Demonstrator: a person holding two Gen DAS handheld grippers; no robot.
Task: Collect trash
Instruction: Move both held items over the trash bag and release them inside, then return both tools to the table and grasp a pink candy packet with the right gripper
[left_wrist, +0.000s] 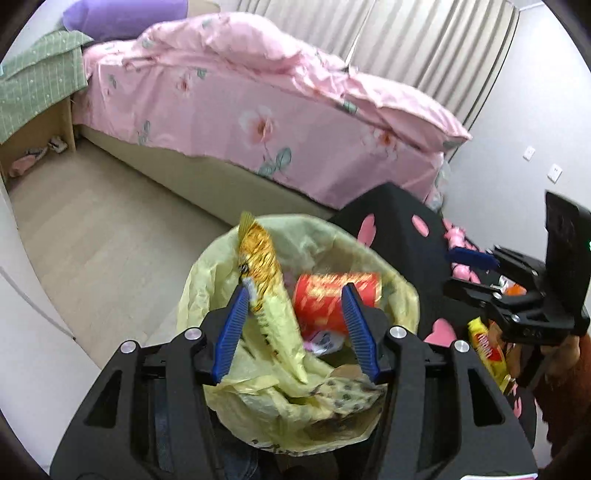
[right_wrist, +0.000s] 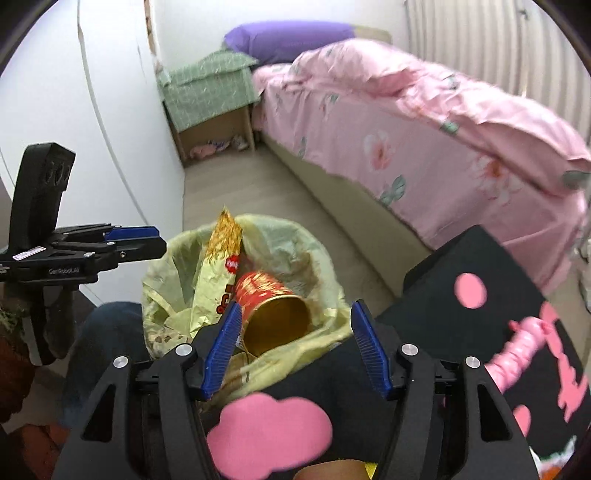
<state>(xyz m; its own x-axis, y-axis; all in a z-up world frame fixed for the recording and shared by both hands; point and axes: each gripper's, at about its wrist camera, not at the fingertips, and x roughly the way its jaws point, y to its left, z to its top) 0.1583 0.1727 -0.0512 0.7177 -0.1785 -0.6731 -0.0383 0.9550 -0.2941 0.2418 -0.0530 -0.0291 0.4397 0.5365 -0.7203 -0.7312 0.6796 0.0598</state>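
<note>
A bin lined with a yellow bag (left_wrist: 221, 291) (right_wrist: 295, 243) stands on the floor. In it a gold snack wrapper (left_wrist: 258, 258) (right_wrist: 221, 251) stands upright beside a red paper cup (left_wrist: 328, 295) (right_wrist: 269, 295) lying on its side. My left gripper (left_wrist: 295, 306) is open above the bin, its left finger touching the wrapper. My right gripper (right_wrist: 295, 325) is open and empty over the bin's near rim. A yellow snack packet (left_wrist: 487, 347) lies on the black table by the right gripper.
A low black table with pink shapes (right_wrist: 461, 325) (left_wrist: 399, 221) stands right of the bin, with a pink toy (right_wrist: 524, 347) on it. A bed with a pink quilt (left_wrist: 240, 96) (right_wrist: 424, 122) is behind. A bedside cabinet (right_wrist: 210, 99) stands far left.
</note>
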